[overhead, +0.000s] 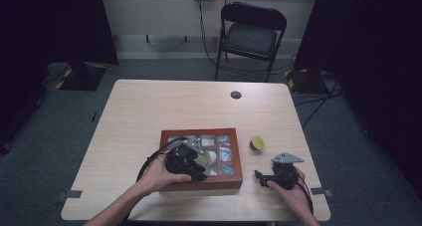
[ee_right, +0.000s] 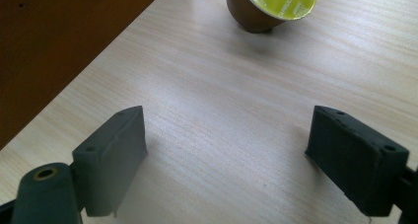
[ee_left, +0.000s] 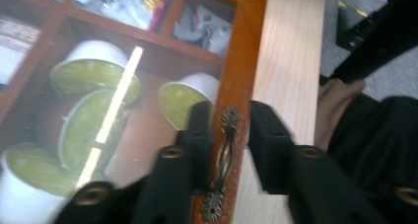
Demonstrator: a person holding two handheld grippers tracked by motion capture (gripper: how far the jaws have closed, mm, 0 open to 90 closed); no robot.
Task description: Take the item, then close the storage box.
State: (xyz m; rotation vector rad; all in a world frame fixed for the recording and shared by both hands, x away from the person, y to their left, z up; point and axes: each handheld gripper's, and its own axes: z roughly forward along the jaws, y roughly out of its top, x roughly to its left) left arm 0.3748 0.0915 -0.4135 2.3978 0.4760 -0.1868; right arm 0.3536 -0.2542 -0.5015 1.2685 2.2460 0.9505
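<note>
Wooden box (overhead: 201,182), glass lid w/ brass handle (ee_left: 221,160), sits mid-table. Left gripper (ee_left: 226,135) jaws apart, straddling handle, not pinching. Right gripper (ee_right: 226,160) spread wide, capsule (ee_right: 271,6) ahead.

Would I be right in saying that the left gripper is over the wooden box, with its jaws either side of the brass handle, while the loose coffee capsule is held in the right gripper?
Not quite: the coffee capsule is not held. In the right gripper view it lies on the table beyond the open right gripper. The left gripper does straddle the brass handle of the wooden box.
</note>
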